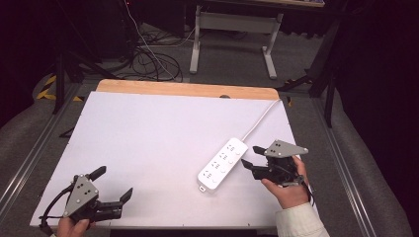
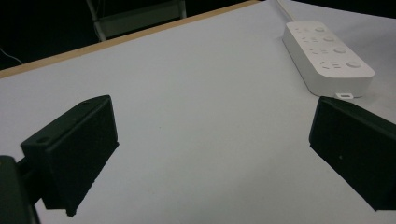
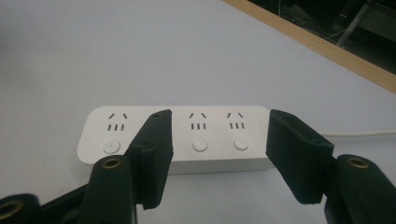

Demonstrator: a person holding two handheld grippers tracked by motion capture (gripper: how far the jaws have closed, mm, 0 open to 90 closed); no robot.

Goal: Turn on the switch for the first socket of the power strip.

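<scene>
A white power strip (image 1: 223, 164) with several sockets and round buttons lies flat on the white table (image 1: 148, 143), right of centre, its cord (image 1: 259, 120) running off to the far right corner. My right gripper (image 1: 250, 157) is open just beside the strip's right long side, jaws pointing at it without touching. In the right gripper view the power strip (image 3: 187, 135) lies crosswise just beyond the right gripper (image 3: 219, 156). My left gripper (image 1: 115, 183) is open at the near left, with nothing between its jaws. The left gripper view has the power strip (image 2: 327, 56) far off beyond the left gripper (image 2: 210, 154).
A wooden strip (image 1: 188, 90) edges the table's far side. Beyond it on the floor stand a white desk frame (image 1: 232, 37) and tangled cables (image 1: 148, 61). A dark stand (image 1: 62, 74) is at far left.
</scene>
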